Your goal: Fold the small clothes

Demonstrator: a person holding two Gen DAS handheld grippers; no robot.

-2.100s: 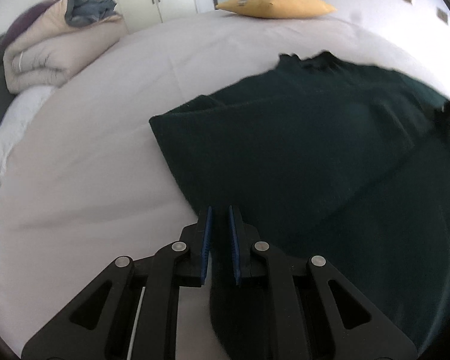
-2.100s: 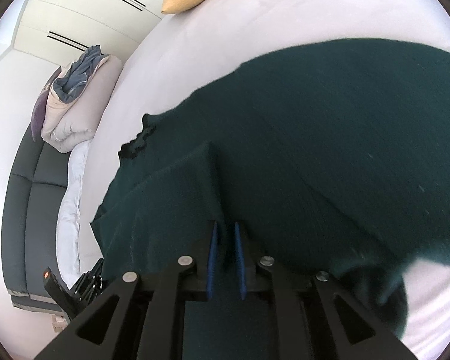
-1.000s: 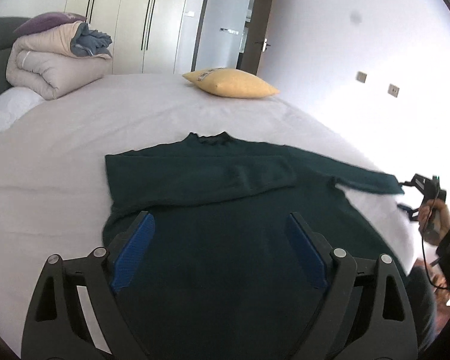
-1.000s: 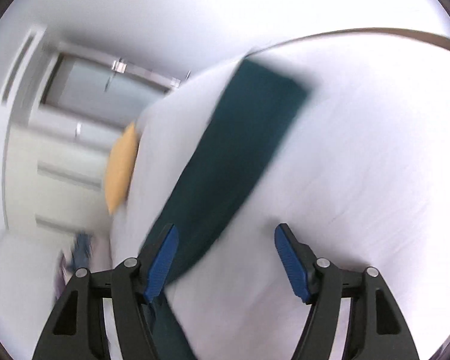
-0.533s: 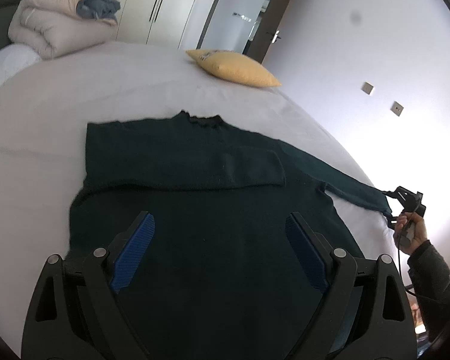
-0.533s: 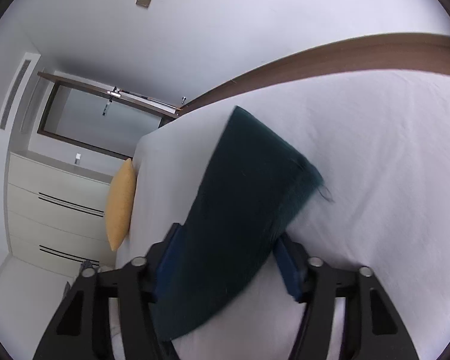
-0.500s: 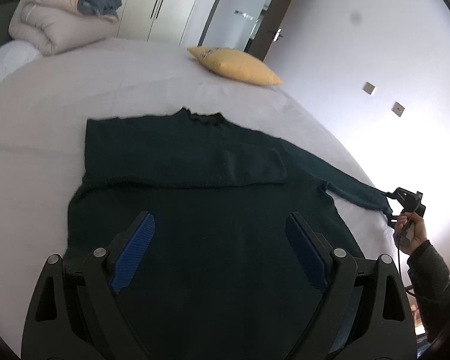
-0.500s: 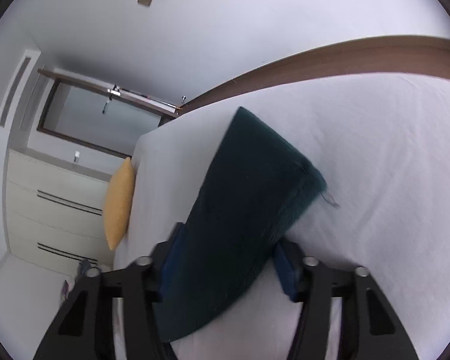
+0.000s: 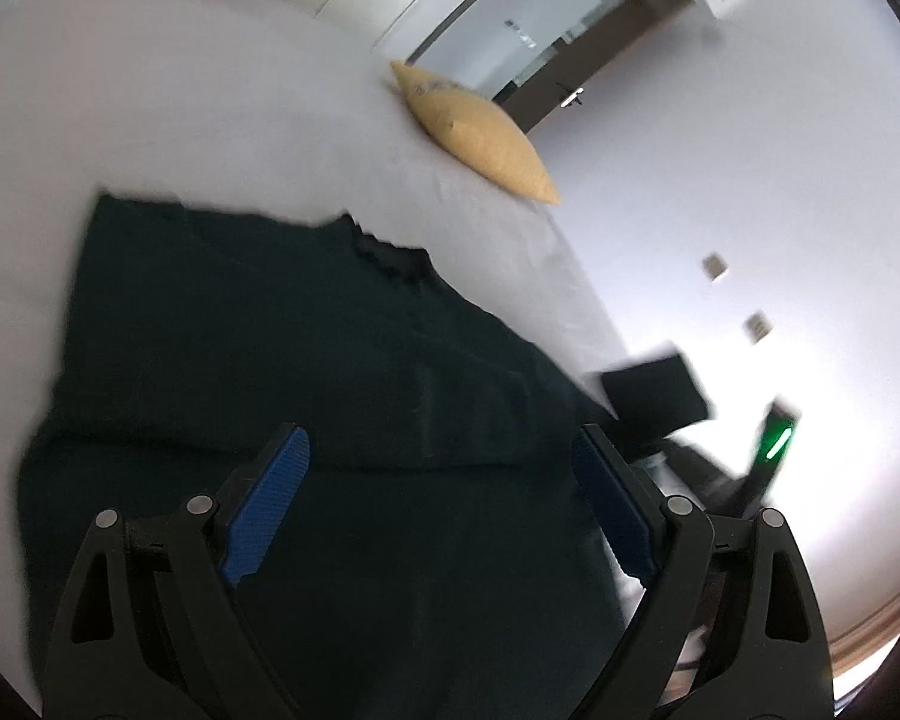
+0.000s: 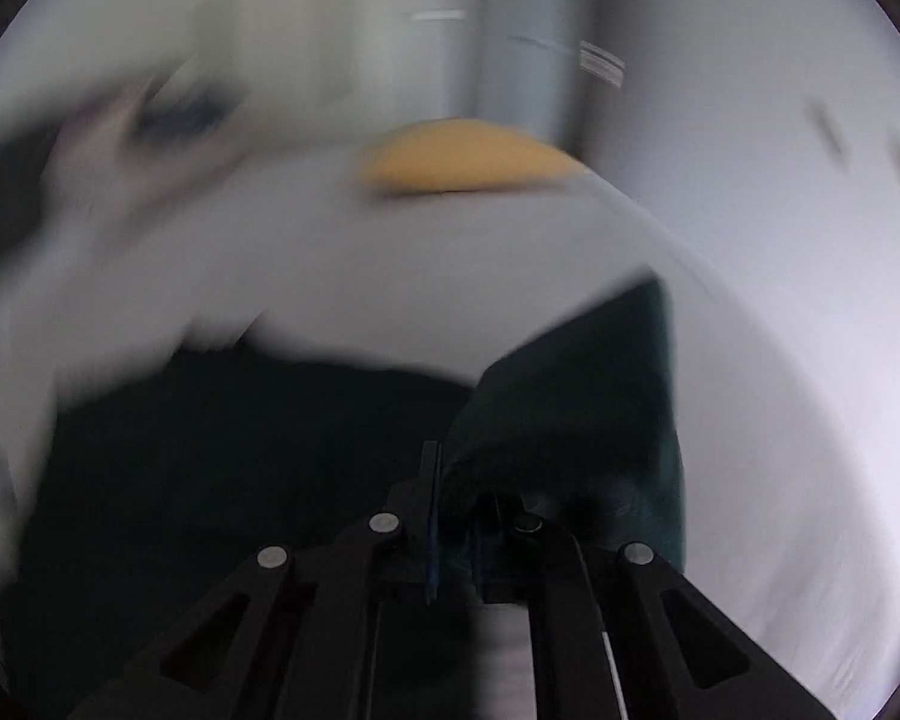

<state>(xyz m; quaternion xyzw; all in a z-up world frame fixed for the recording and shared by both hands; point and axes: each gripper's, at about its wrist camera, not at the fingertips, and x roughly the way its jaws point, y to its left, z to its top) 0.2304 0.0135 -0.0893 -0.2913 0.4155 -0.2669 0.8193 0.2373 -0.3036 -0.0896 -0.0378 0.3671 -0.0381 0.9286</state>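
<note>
A dark green sweater lies flat on the white bed, its left sleeve folded across the chest. My left gripper hovers open and empty over the sweater's lower body. My right gripper is shut on the cuff of the right sleeve and holds it lifted above the sweater body. In the left wrist view the lifted sleeve and the right gripper's body with a green light show at the right. The right wrist view is blurred.
A yellow pillow lies at the bed's far side, also in the right wrist view. A doorway and wardrobe doors stand behind it. The bed's right edge runs close to the wall. Blurred folded bedding sits far left.
My right gripper closed on the sleeve cuff and swung it up and inward over the sweater. My left gripper stayed open and tilted toward the right.
</note>
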